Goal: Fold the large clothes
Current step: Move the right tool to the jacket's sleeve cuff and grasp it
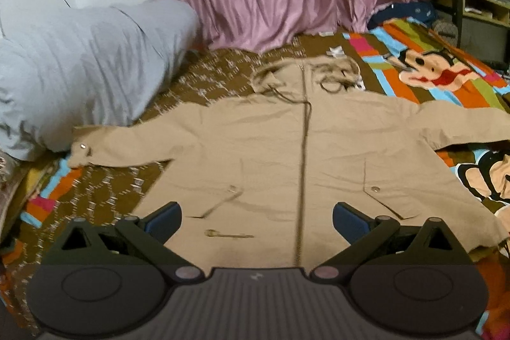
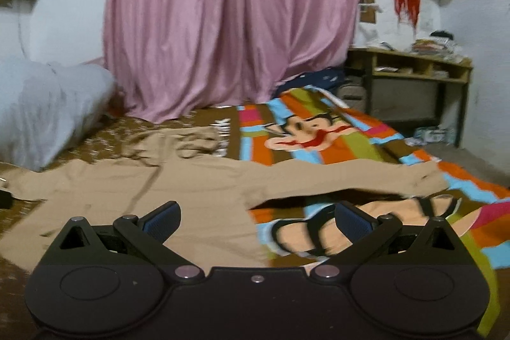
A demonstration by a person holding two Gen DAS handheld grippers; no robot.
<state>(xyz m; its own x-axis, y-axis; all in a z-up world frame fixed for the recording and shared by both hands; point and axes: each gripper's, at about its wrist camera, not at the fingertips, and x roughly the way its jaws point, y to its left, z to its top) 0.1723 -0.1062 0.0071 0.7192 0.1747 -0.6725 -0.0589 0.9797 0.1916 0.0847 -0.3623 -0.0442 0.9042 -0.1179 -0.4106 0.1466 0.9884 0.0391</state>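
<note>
Nearest the left gripper (image 1: 256, 220), jaws wide and empty, lies the tan jacket (image 1: 271, 155), spread front-up on the bedspread (image 1: 446, 75), sleeves out toward 9 and 3 o'clock, probably readied for folding. Right gripper (image 2: 256, 220) hovers equally wide over its hem edge, apparently touching nothing.

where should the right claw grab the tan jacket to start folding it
Take the cuff end of the sleeve that lies stretched out on the right claw's side. Come from above and slightly beyond the cuff, pinching across its width. The tan jacket lies flat, zipped and face up, so that free, narrow end should lift easily and swing over the body.
</note>
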